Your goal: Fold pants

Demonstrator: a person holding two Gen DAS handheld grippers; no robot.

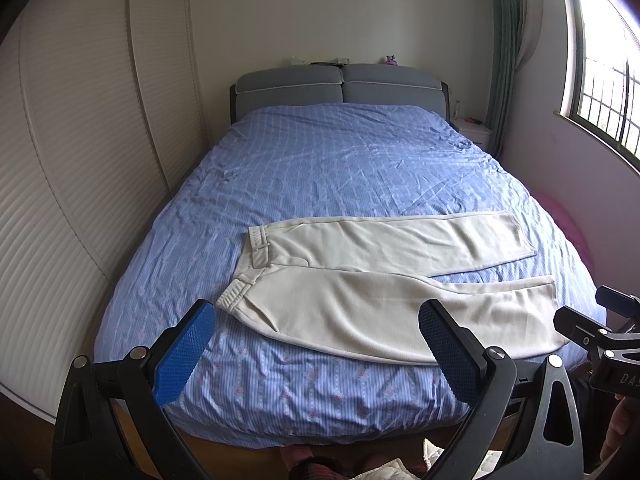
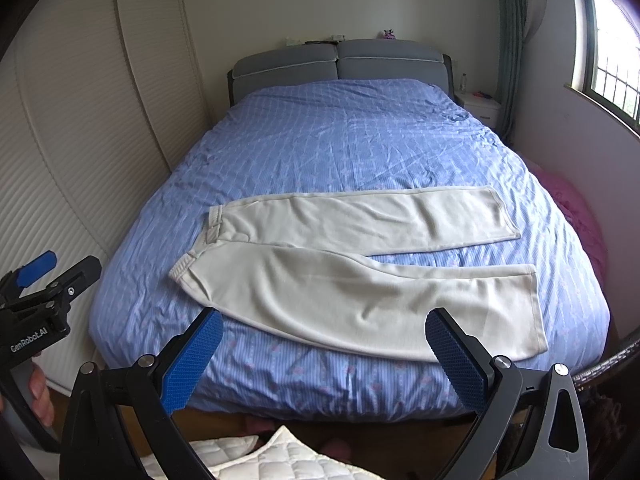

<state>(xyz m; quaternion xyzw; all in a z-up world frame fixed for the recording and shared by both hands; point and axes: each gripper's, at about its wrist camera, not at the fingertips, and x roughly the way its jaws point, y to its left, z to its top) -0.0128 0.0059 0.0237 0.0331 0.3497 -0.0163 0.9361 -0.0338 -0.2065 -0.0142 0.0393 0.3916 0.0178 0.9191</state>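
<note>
Cream pants (image 1: 360, 276) lie flat across the near part of a blue bed (image 1: 320, 160), waistband at the left, both legs spread to the right. They also show in the right wrist view (image 2: 340, 264). My left gripper (image 1: 316, 344) is open and empty, held above the bed's foot edge in front of the near leg. My right gripper (image 2: 324, 348) is open and empty, also in front of the near leg. The right gripper shows at the right edge of the left wrist view (image 1: 600, 328); the left gripper shows at the left edge of the right wrist view (image 2: 44, 280).
A louvred wardrobe (image 1: 80, 160) runs along the left of the bed. A grey headboard (image 1: 340, 84) and a white nightstand (image 1: 474, 130) stand at the far end. A window (image 1: 604, 80) is on the right, with pink fabric (image 2: 576, 216) beside the bed. White quilted fabric (image 2: 280, 460) lies below.
</note>
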